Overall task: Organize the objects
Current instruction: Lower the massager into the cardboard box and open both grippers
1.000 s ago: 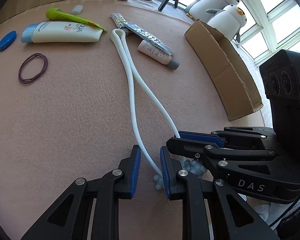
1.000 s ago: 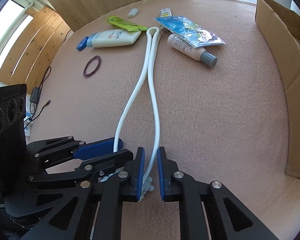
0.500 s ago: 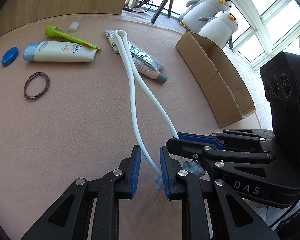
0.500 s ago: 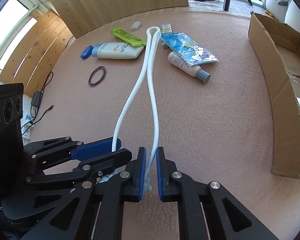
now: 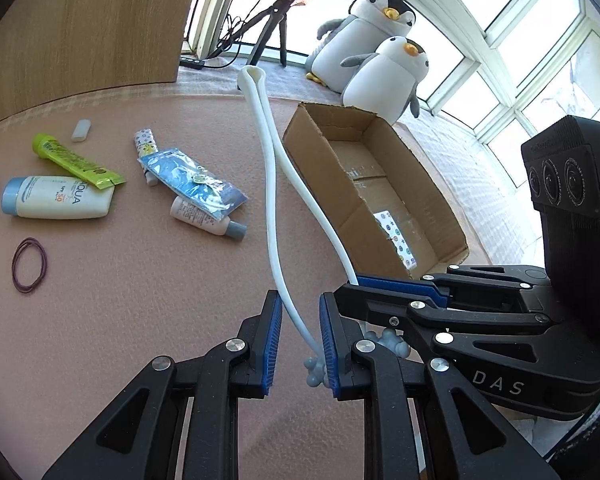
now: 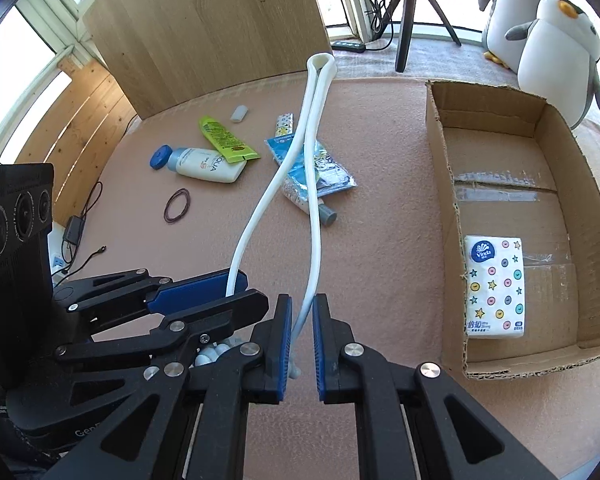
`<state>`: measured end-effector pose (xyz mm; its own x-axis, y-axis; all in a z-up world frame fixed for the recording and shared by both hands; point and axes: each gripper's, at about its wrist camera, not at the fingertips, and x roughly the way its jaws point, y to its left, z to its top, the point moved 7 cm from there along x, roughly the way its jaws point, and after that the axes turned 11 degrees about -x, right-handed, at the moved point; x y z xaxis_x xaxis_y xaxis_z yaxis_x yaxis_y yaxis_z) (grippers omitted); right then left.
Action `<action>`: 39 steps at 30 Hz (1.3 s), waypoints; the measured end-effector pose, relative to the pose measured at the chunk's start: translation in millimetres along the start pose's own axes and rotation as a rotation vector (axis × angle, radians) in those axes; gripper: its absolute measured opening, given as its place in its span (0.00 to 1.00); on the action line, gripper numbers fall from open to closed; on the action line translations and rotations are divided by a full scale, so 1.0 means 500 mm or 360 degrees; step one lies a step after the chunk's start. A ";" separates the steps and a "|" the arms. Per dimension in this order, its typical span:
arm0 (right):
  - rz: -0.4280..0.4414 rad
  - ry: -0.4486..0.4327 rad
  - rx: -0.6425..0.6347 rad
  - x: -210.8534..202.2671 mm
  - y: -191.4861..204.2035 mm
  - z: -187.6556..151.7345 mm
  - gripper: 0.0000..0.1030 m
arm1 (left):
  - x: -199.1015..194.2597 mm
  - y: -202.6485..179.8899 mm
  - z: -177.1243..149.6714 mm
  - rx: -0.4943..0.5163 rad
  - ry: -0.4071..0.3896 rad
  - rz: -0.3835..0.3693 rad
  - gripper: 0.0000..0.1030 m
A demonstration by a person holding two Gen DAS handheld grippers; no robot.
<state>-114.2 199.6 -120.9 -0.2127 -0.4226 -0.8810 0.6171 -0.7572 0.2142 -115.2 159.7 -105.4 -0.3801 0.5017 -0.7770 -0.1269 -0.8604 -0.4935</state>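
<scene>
A long white cord, folded double, is held up off the pink table; its bent end points away from me. My left gripper is shut on one knobbed end, the cord lying against its right pad. My right gripper is shut on the other end. The two grippers sit side by side, the right gripper just right of the left one. An open cardboard box lies to the right with a tissue pack inside.
On the table beyond lie a sunscreen tube, a green tube, a blue packet over a small bottle, a hair band and a white eraser. Plush penguins and a tripod stand behind.
Both grippers have risen together and tilted up, lifting the cord off the table. Its folded end left the surface, and the box interior has come into view.
</scene>
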 end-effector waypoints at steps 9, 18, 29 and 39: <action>-0.0113 -0.0047 0.0077 -0.062 -0.139 0.002 0.09 | 0.080 -0.142 0.051 0.0077 0.0000 -0.0090 0.19; -0.0188 -0.0053 0.0172 -0.093 -0.269 -0.014 0.09 | 0.179 -0.251 0.072 0.0146 0.0050 -0.0132 0.19; -0.0317 -0.0035 0.0257 -0.103 -0.368 -0.047 0.07 | 0.237 -0.310 0.067 0.0228 0.0075 -0.0084 0.34; -0.0253 -0.0091 0.0319 -0.108 -0.369 -0.050 0.29 | 0.198 -0.242 0.077 0.0132 0.0030 -0.0039 0.46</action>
<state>-197.6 374.6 -123.6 -0.3412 -0.3136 -0.8861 0.4113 -0.8975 0.1592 -172.9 309.8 -107.5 -0.3585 0.5237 -0.7728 -0.2115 -0.8518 -0.4792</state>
